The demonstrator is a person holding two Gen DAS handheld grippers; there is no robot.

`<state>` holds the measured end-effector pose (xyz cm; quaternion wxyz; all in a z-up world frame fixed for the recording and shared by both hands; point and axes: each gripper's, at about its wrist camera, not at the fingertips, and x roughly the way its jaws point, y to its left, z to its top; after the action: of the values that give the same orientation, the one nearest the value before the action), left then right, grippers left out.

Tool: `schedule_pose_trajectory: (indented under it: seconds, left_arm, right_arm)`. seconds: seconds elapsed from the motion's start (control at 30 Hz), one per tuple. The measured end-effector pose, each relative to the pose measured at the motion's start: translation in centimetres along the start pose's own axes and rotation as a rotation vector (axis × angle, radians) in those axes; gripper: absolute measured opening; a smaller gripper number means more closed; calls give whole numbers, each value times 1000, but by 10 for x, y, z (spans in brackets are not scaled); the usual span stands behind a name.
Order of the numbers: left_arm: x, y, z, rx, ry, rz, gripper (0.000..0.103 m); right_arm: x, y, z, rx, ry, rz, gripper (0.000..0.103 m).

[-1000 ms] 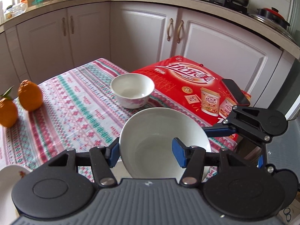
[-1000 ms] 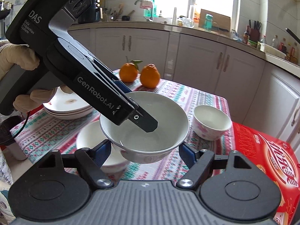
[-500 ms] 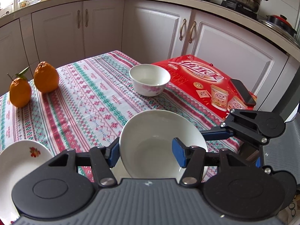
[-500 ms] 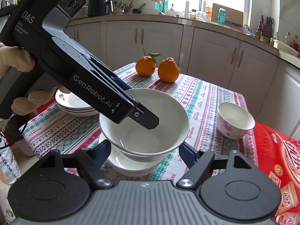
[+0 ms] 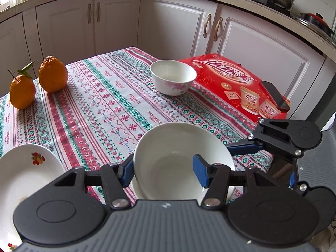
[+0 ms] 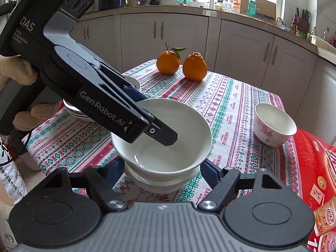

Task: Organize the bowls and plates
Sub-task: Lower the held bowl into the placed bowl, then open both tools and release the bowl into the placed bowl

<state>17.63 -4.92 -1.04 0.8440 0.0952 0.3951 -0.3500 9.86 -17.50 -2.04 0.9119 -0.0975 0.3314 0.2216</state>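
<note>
The big bowl [image 6: 161, 134], pinched at its rim by the left gripper [image 5: 166, 170], has sunk onto a second bowl [image 6: 155, 183] on the surface; stacking looks nearly done. The right gripper [image 6: 161, 168] fingers straddle it, apparently untouching.

L tongs [image 5: 163, 171] clamp white bowl [image 5: 178, 159] rim; small bowl [image 5: 173, 77] & 2 oranges [image 5: 37, 84] beyond.

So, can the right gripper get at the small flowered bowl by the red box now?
Probably not yet: the right gripper straddles the white bowl that the left gripper clamps. Past that, nothing stands before the flowered bowl.
</note>
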Motion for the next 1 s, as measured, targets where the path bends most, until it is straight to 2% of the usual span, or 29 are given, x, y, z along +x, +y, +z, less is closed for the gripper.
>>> schedule_pose_trajectory:
  seconds: [0.67, 0.87, 1.0]
  left_arm:
    - [7, 0, -6, 19, 3, 12, 57]
    - [7, 2, -5, 11, -2, 20, 62]
    - [4, 5, -4, 1, -10, 18, 63]
  right_arm:
    - [6, -2, -2, 14, 18, 17, 83]
    - [7, -4, -4, 29, 16, 24, 83]
    - [2, -2, -3, 12, -5, 14, 92]
